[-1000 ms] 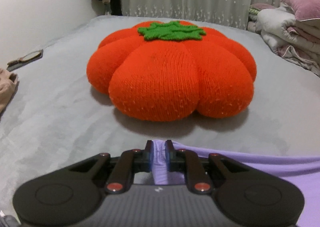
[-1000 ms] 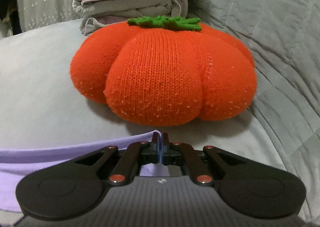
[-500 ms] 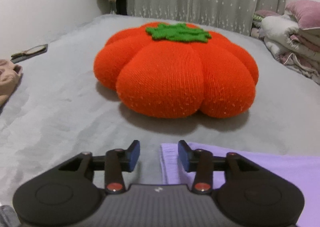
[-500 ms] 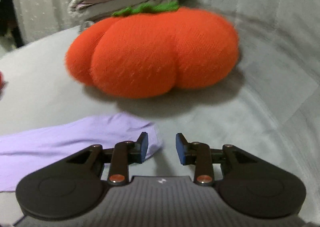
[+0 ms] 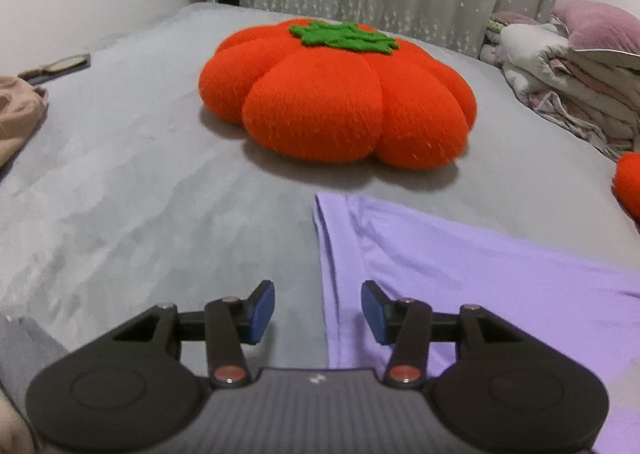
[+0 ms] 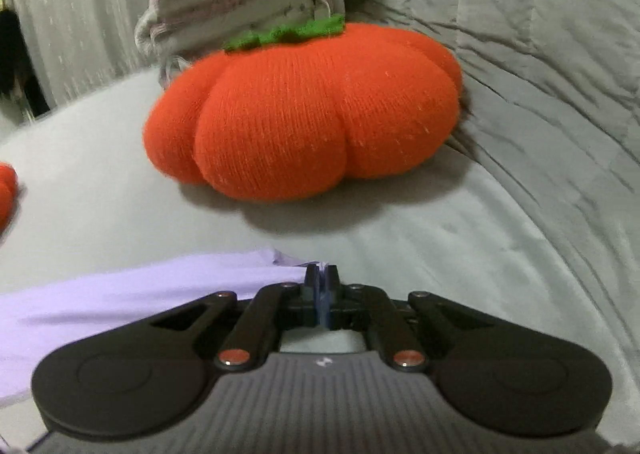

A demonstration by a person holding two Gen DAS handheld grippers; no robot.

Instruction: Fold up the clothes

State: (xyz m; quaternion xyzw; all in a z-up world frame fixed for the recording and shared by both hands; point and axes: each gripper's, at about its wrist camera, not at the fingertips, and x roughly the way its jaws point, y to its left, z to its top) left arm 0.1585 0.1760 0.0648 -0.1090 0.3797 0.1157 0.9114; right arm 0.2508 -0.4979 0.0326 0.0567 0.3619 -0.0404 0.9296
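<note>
My left gripper [image 5: 318, 310] hangs with jaws spread, straddling the straight left edge of the lavender garment [image 5: 460, 266] lying flat on the grey bed [image 5: 140, 182]. My right gripper [image 6: 322, 286] has jaws pressed together beside the garment's corner; whether cloth is pinched, I cannot tell.

Left gripper [image 5: 318, 312] low, level, blue-padded fingers spread wide; right gripper [image 6: 321, 290] low, fingers pressed together, slight tilt.

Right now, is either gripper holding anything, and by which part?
Left gripper holds nothing. Right gripper is shut beside the purple garment corner; whether it pinches cloth cannot be told.
</note>
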